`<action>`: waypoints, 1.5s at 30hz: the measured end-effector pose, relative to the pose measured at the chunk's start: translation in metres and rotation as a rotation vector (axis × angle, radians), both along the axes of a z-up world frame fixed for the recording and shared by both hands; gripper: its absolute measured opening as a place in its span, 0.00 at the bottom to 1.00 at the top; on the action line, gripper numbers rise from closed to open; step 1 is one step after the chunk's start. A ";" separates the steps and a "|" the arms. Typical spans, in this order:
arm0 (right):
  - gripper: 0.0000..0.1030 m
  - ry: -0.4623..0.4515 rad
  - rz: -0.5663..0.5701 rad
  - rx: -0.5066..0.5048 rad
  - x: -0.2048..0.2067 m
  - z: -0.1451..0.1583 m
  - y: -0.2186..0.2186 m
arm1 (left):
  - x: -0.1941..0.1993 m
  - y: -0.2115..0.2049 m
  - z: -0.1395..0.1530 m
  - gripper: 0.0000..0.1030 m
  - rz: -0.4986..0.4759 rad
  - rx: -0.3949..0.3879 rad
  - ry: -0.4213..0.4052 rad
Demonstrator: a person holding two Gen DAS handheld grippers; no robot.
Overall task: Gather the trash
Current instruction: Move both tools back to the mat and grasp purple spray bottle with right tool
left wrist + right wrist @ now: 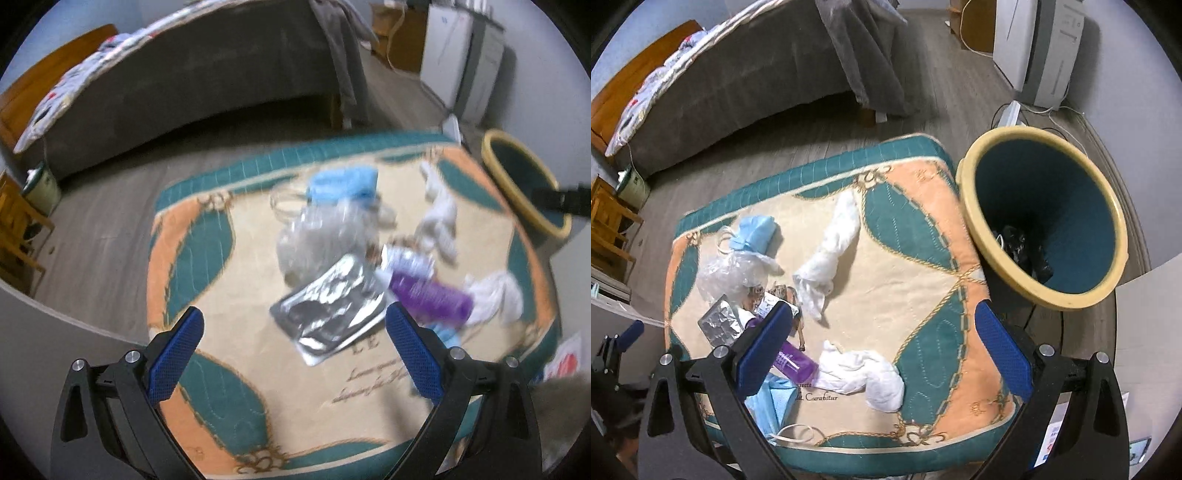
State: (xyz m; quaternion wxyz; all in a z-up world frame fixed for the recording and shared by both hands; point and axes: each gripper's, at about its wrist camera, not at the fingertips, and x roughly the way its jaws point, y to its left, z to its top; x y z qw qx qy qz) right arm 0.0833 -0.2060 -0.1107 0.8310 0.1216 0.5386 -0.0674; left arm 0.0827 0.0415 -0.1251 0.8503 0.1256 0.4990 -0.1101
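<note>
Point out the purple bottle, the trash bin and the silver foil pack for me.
purple bottle (796, 363): right wrist view, on its body.
trash bin (971, 206): right wrist view, on its yellow rim.
silver foil pack (328, 306): left wrist view, on its crinkled middle.

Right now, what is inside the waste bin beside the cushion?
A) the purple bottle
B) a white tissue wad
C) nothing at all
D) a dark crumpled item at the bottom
D: in the right wrist view, the waste bin holds only a dark crumpled item at its bottom; the purple bottle still lies on the cushion.
</note>
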 end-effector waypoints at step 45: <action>0.35 0.195 0.445 0.040 0.046 -0.074 0.103 | 0.031 -0.035 -0.083 0.95 -0.199 0.074 0.162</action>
